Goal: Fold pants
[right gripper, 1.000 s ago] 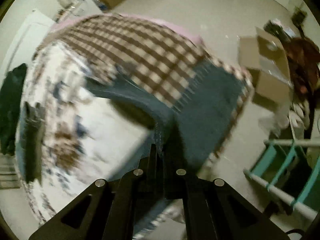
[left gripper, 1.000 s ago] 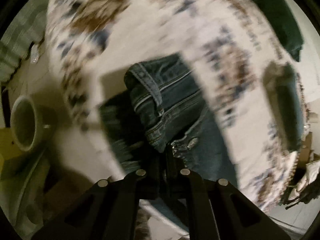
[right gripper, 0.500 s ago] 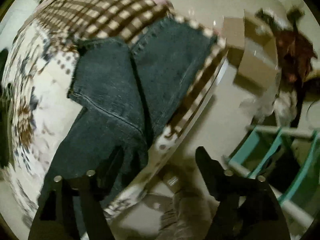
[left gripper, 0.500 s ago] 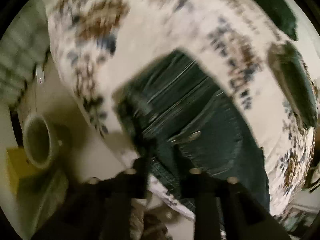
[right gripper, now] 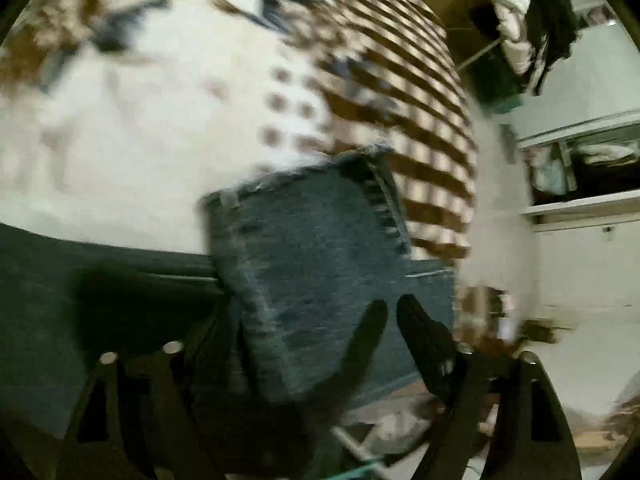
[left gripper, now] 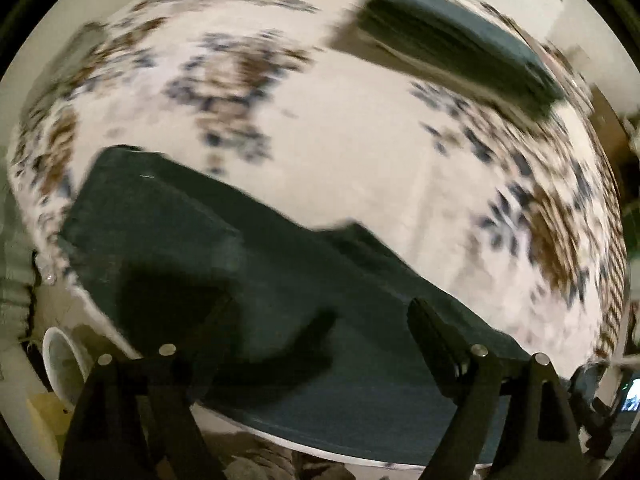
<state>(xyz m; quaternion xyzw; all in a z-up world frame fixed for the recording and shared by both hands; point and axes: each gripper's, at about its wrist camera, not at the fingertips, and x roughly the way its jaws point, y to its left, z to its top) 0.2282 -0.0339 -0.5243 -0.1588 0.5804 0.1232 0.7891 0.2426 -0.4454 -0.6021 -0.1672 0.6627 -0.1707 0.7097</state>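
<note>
Dark blue jeans (left gripper: 248, 264) lie flat along the near edge of a bed with a white, brown and blue patterned cover (left gripper: 340, 152). My left gripper (left gripper: 320, 320) is open and empty just above the jeans. In the right wrist view the jeans' leg end (right gripper: 312, 248) with its stitched hem lies over another layer of denim (right gripper: 80, 280). My right gripper (right gripper: 312, 320) is open and empty over that leg end. Both views are blurred by motion.
A dark folded garment (left gripper: 452, 44) lies at the far side of the bed. A brown checked blanket (right gripper: 408, 92) covers the bed's end. A white bowl-like object (left gripper: 64, 364) stands on the floor at left. Shelves (right gripper: 580, 184) and a clothes pile (right gripper: 524, 20) stand to the right.
Both grippers were shut on the jeans and have let go and opened. The jeans have dropped flat on the bed. Both cameras have swung across the bed.
</note>
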